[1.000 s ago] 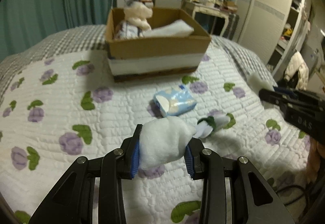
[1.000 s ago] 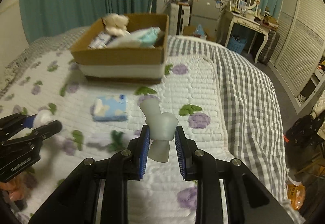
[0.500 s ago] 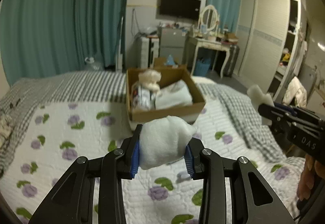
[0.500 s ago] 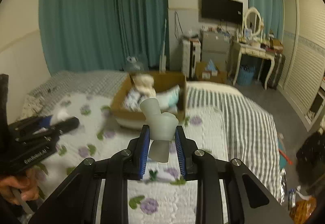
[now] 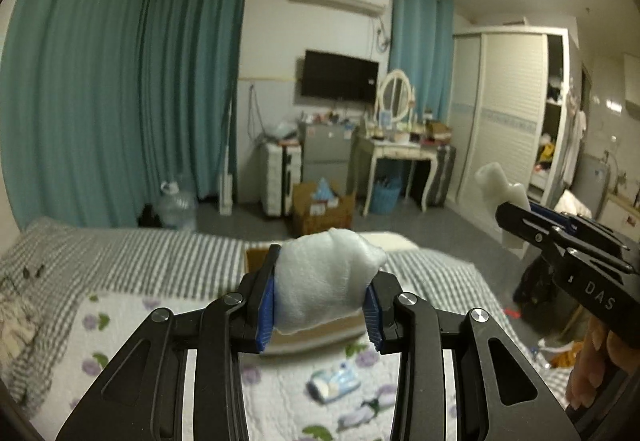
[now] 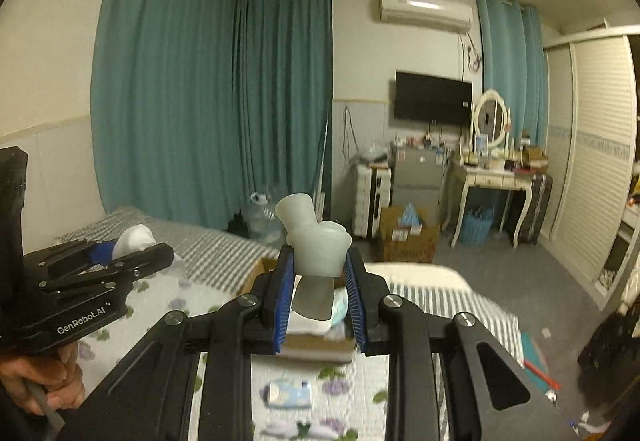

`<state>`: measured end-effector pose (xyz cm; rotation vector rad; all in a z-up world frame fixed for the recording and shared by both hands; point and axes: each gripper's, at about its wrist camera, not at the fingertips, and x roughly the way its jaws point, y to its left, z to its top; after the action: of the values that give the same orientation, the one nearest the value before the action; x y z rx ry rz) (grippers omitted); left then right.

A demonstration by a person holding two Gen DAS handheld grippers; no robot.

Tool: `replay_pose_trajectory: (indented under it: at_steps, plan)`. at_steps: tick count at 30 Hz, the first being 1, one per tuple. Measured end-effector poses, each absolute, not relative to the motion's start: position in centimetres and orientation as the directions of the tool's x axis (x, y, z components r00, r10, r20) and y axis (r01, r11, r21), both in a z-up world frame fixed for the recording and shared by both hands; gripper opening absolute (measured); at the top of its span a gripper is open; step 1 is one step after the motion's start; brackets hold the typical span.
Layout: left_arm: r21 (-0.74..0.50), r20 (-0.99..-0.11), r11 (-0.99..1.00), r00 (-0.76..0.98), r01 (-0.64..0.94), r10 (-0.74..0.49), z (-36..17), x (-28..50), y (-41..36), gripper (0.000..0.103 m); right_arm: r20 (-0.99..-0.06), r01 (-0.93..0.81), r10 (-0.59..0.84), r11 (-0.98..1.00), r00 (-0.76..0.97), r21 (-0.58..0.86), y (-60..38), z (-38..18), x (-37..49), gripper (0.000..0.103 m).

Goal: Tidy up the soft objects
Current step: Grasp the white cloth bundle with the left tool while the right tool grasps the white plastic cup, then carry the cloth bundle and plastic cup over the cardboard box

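White plush in the left gripper: the left gripper (image 5: 320,299) is clamped on a white plush bundle (image 5: 326,283), its blue pads pressing the two flanks and the fabric bulging out above and in front of them.
How the plush will likely handle: soft, light and squashy; it dents under the pads, so it can take a firm squeeze without harm, but it may sag or roll if pinched only at an edge. The thick middle, where it is gripped now, looks the safest hold.
Cardboard box: the cardboard box (image 5: 256,259) sits on the bed straight ahead and below, mostly hidden behind the bundle; only a corner and part of the front wall show in the left wrist view. Soft goods already lie inside it, seen between the fingers in the right wrist view.
Blue packet: a light-blue soft packet (image 5: 335,381) lies loose on the flowered quilt (image 5: 120,341), nearer than the box and well apart from both grippers.
Pale rubbery piece in the right gripper: the right gripper (image 6: 319,299) is closed tight on a translucent whitish soft piece (image 6: 316,241), which stands upright with a cup-shaped end leaning up and left.
How that piece will likely handle: light and flexible, smoother than the plush, so perhaps more prone to slip; the broad lower body between the pads is the better place to hold, since the flared top would fold.
Position: both grippers hang high above the bed, side by side, facing the box.
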<state>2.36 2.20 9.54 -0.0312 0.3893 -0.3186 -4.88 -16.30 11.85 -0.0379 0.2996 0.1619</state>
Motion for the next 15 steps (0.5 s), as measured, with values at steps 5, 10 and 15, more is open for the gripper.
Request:
replay_pose_trajectory:
  at_steps: [5,10,15]
  plan:
    - [-0.068,-0.321,0.956,0.901,0.286,-0.293,10.4,4.8,2.2,0.036,-0.269,-0.153,0.132,0.986,0.954,-0.06,-15.2,13.4,-2.4,0.025]
    - [-0.073,-0.303,0.958,0.91,0.276,-0.285,10.2,7.6,2.4,0.036,-0.26,-0.166,0.135,0.981,0.956,-0.099,-14.2,13.4,0.3,0.025]
    - [-0.085,-0.309,0.966,0.915,0.246,-0.26,9.0,10.9,2.9,0.036,-0.253,-0.162,0.134,0.983,0.958,-0.092,-14.2,11.8,4.1,0.025]
